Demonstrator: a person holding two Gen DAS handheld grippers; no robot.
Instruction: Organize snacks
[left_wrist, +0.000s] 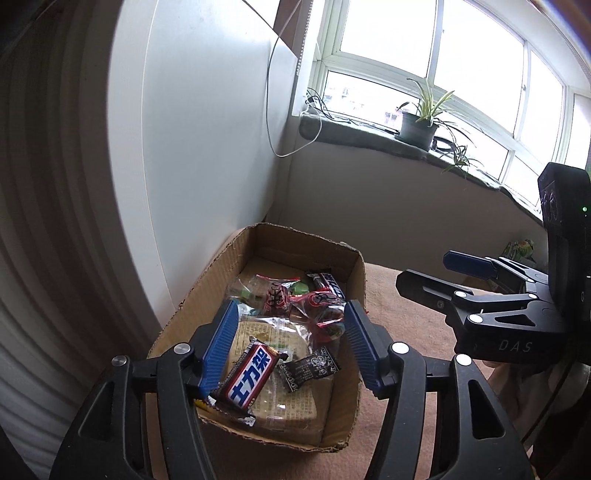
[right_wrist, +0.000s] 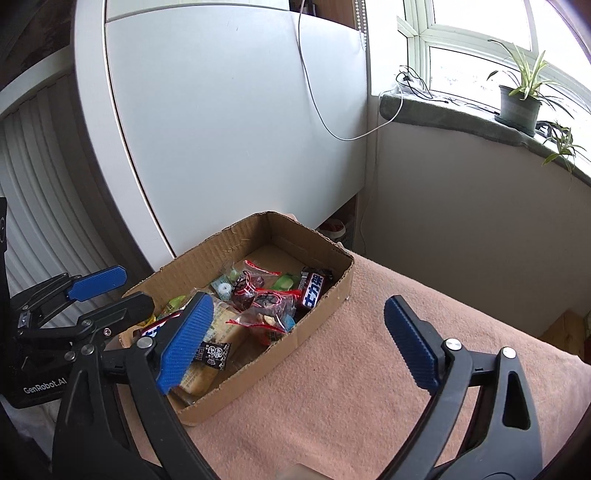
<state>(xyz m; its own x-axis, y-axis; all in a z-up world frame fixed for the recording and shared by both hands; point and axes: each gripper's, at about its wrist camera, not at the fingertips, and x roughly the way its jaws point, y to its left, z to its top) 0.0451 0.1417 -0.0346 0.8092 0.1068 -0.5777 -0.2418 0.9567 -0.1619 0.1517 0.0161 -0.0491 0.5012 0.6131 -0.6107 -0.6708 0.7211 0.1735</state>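
Observation:
An open cardboard box (left_wrist: 210, 280) (right_wrist: 325, 310) sits on a pink cloth (right_wrist: 369, 369). It holds several wrapped snacks: a brown candy bar (left_wrist: 249, 376) at the near end, another like it (right_wrist: 313, 286) at the far end, a small black packet (left_wrist: 308, 371) (right_wrist: 212, 354), red-and-clear packets (left_wrist: 314, 306) (right_wrist: 266, 299) and a large tan packet (left_wrist: 288, 402). My left gripper (left_wrist: 288, 343) hovers open and empty over the box's near end; it also shows in the right wrist view (right_wrist: 110, 291). My right gripper (right_wrist: 299, 332) is open and empty, straddling the box's right wall; it also shows in the left wrist view (left_wrist: 436, 277).
A white panel (right_wrist: 229, 122) stands behind the box with a thin cable (right_wrist: 321, 118) hanging over it. A windowsill (right_wrist: 461, 118) at the right carries a potted plant (right_wrist: 519, 101). A green packet (left_wrist: 521, 251) lies far right on the cloth.

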